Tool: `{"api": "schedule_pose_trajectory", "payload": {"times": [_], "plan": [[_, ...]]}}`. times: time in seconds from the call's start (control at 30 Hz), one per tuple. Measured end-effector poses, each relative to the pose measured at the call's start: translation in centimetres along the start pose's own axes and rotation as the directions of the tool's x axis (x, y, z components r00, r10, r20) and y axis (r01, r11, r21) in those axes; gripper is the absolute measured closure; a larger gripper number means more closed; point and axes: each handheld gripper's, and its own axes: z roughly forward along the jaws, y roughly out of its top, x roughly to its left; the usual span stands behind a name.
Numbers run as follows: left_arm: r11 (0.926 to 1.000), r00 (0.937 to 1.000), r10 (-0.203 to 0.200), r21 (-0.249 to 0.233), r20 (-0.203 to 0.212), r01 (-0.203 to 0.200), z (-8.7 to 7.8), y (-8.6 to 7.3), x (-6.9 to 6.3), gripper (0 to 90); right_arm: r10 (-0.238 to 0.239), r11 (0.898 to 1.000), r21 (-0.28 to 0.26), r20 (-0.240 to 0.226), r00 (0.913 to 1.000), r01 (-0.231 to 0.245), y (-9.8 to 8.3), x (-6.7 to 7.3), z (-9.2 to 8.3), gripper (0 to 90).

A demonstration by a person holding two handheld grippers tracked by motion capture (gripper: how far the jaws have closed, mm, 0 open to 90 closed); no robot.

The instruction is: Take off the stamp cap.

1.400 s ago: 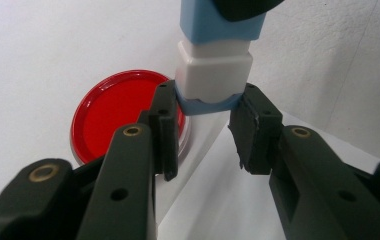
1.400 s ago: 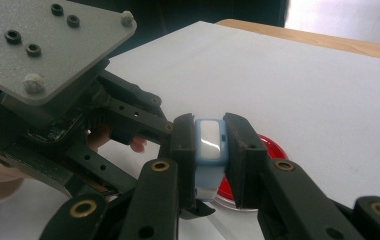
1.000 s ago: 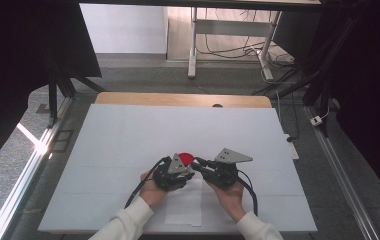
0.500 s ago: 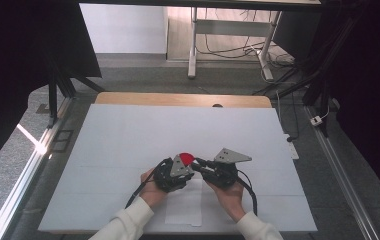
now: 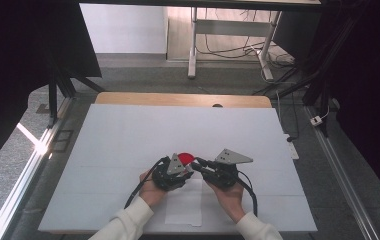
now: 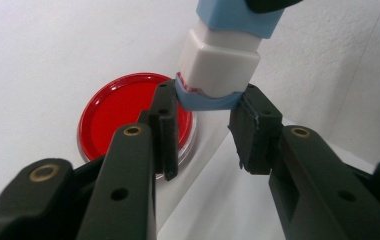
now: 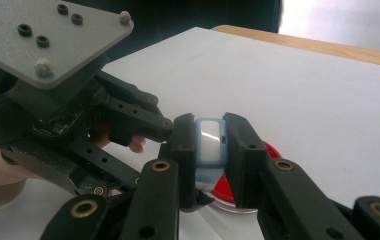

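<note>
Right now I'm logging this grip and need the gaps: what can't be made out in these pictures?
- White-and-blue block: top cut off by the left gripper view's upper edge.
- Red dish: near side hidden behind the left gripper fingers.
- High view: block hidden between both grippers; dish too small for detail.
- Right gripper view: block's lower end hidden by its fingers.

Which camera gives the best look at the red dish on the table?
The left gripper view: the red dish lies face-up with its rim clear. The right gripper view catches a sliver behind the fingers; the high view shows a small patch.
</note>
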Motion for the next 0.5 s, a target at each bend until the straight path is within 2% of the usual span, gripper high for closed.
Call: {"api": "schedule_pose_trajectory", "payload": {"times": [0.1,0.13,0.17,0.23,0.33,0.5], "plan": [[0.9999,0.9999,0.013,0.010,-0.008,-0.013,0.1,0.0,-0.1,65.1,0.003,1.000,0.000,0.000,1.0000,-0.003,0.0,0.0,-0.1,75.2],[0.9984,0.9986,0.043,0.038,-0.029,-0.042,0.2,-0.1,-0.1,65.3,0.000,1.000,-0.002,0.000,1.0000,0.000,0.0,0.0,-0.1,75.3],[0.9976,0.9982,0.049,0.051,-0.036,-0.047,0.3,-0.2,0.0,65.3,-0.011,1.000,-0.011,0.019,0.9998,0.012,0.1,0.0,-0.3,75.3],[0.9995,0.9997,0.012,0.031,-0.021,-0.011,0.3,-0.4,0.3,65.4,-0.014,1.000,-0.028,0.032,0.9994,0.015,0.5,-0.3,-0.8,75.3],[0.9998,0.9996,0.019,0.007,-0.020,-0.019,-0.1,-0.3,0.4,65.3,0.008,0.999,-0.033,0.033,0.9994,-0.007,0.6,-0.8,-1.2,75.4],[0.9995,0.9993,0.030,-0.005,-0.024,-0.030,-0.2,-0.3,0.4,65.2,0.003,1.000,-0.024,0.024,0.9997,-0.003,0.5,-0.8,-1.0,75.3]]}}
